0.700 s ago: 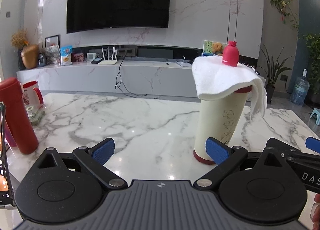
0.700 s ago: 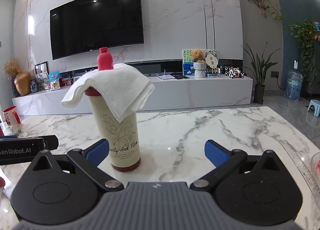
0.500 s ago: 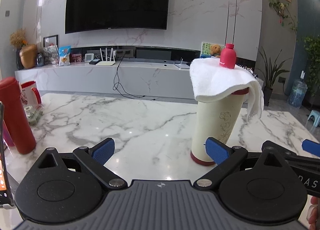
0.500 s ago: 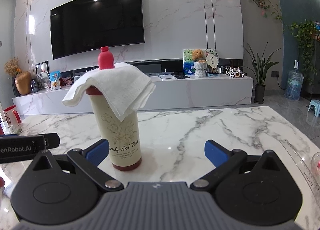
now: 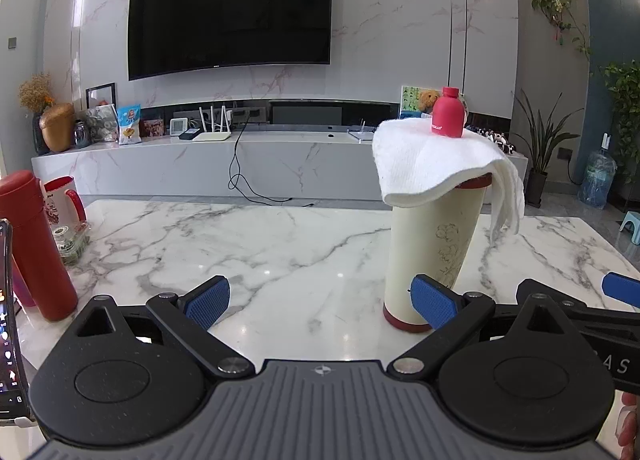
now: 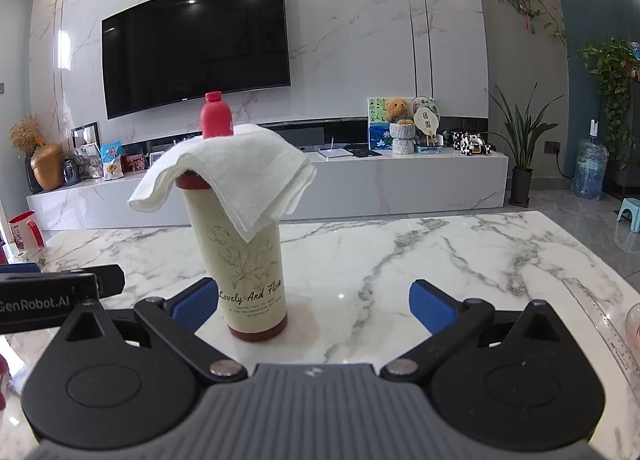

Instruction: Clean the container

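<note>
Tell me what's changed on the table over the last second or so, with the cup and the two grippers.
Almost nothing. Only the left wrist view has shifted slightly, so the left gripper has moved a little; nothing was taken hold of or let go. Both it and the right gripper stay open and empty. The cream cup stands upright on the marble table, the white cloth draped over its top and the small pink bottle on the cloth.

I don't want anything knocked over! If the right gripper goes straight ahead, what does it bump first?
Probably the cream cup, near the right gripper's left finger; depth is unclear. Its centre line meets bare table.
</note>
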`<action>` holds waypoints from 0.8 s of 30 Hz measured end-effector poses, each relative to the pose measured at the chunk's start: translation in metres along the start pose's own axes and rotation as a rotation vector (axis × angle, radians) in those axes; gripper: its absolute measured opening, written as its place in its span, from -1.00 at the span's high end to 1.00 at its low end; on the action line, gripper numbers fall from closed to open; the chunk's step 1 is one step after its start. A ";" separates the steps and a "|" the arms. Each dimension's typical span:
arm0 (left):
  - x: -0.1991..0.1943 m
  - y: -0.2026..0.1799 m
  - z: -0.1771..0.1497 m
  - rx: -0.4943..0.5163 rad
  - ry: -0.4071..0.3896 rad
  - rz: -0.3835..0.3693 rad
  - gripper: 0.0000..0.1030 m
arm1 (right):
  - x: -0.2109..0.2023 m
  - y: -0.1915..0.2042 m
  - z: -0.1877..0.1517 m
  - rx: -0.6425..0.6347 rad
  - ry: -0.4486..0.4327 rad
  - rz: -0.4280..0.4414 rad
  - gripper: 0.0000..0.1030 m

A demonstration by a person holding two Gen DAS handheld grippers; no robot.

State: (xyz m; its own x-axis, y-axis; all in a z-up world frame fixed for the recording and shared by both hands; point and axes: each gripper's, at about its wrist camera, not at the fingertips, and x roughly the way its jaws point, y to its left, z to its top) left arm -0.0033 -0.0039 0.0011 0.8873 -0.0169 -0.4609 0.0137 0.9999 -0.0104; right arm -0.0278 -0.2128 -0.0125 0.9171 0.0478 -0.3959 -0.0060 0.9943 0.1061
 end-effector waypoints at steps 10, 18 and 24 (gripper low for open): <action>0.001 0.000 -0.001 0.001 0.008 0.011 -0.92 | -0.001 0.003 0.000 -0.010 -0.007 0.002 -0.99; 0.001 0.000 -0.002 -0.001 0.014 0.012 -0.92 | -0.002 0.004 0.000 -0.013 -0.009 0.002 -0.99; 0.000 0.001 -0.001 -0.008 0.019 0.013 -0.92 | -0.002 0.004 0.000 -0.015 -0.010 0.003 -0.99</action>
State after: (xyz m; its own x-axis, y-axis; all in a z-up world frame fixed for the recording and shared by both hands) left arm -0.0033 -0.0025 0.0001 0.8783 -0.0038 -0.4782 -0.0017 0.9999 -0.0112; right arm -0.0293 -0.2084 -0.0112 0.9209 0.0501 -0.3866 -0.0147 0.9955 0.0940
